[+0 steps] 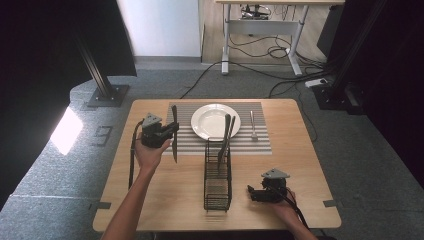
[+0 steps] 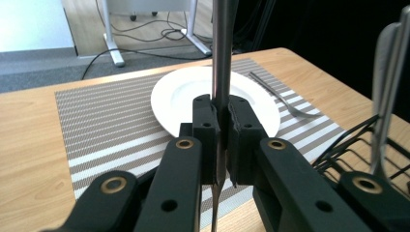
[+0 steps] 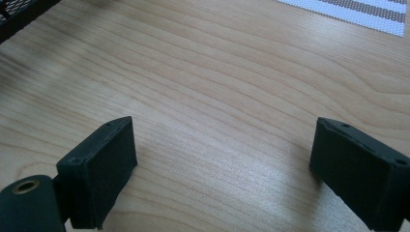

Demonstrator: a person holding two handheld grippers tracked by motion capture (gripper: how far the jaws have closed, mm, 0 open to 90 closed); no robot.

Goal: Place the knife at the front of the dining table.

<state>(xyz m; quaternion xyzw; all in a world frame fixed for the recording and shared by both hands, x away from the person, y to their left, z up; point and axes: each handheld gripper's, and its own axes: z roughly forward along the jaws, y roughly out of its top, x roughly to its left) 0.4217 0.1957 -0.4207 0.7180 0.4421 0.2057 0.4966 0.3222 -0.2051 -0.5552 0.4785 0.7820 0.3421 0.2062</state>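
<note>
One knife (image 1: 174,134) is clamped in the left gripper (image 1: 169,132), fingers (image 2: 207,126) clenched on its shaft, blade hanging near-upright over the striped placemat (image 1: 255,142) at abt 9 o'clock of the white plate (image 1: 215,121). Fork (image 1: 253,126) already lies at the plate's 3 o'clock. Step in hand, by my read: laying the knife beside the plate. Next: lower, tip it flat on the mat, then let go. Black wire caddy (image 1: 218,176) w/ two more utensils stands at 6 o'clock. Right gripper (image 1: 253,194) rests on the desk (image 1: 300,165), fingers (image 3: 101,169) spread wide w/ nothing between.
</note>
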